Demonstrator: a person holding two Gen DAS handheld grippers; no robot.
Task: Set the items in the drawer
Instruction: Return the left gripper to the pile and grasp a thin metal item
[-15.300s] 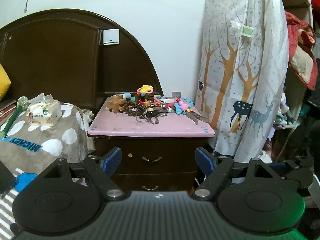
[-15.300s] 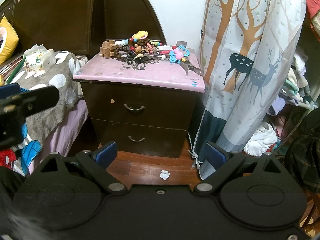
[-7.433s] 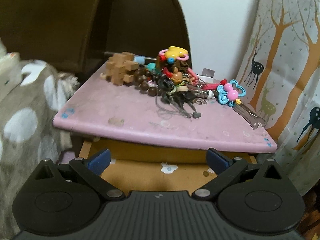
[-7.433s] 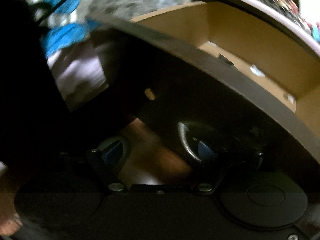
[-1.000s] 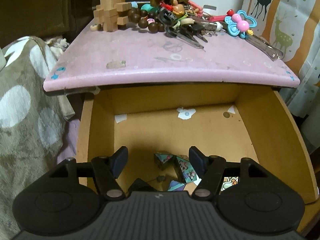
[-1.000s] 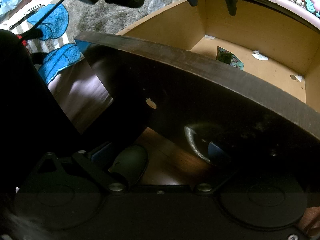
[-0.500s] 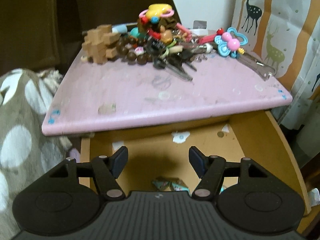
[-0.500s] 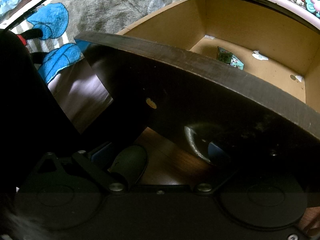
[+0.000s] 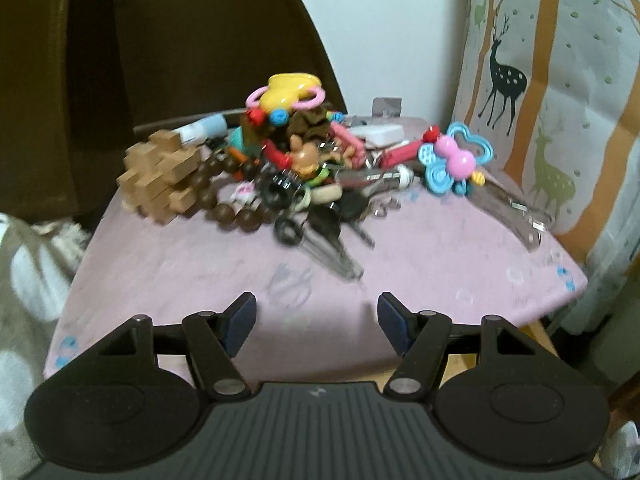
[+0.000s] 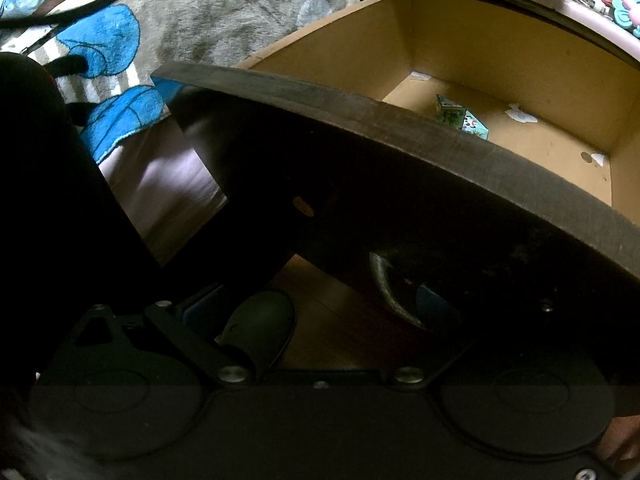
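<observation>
— While my left tongs (image 9: 313,322) hang agape and empty over the nightstand top (image 9: 200,272), what's listed?
— Drawer (image 10: 500,60): open below that top. Patterned cube (image 10: 460,118): inside. Toy pile (image 9: 288,168): on top.
— Right tongs (image 10: 320,312)?
— At the drawer handle (image 10: 386,288); grip unclear.

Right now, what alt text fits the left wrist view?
The open, empty left claw hovers over a pink nightstand top. Behind it lies a heap of trinkets: wooden block puzzle, brown beads, keys, blue butterfly teether.
</observation>
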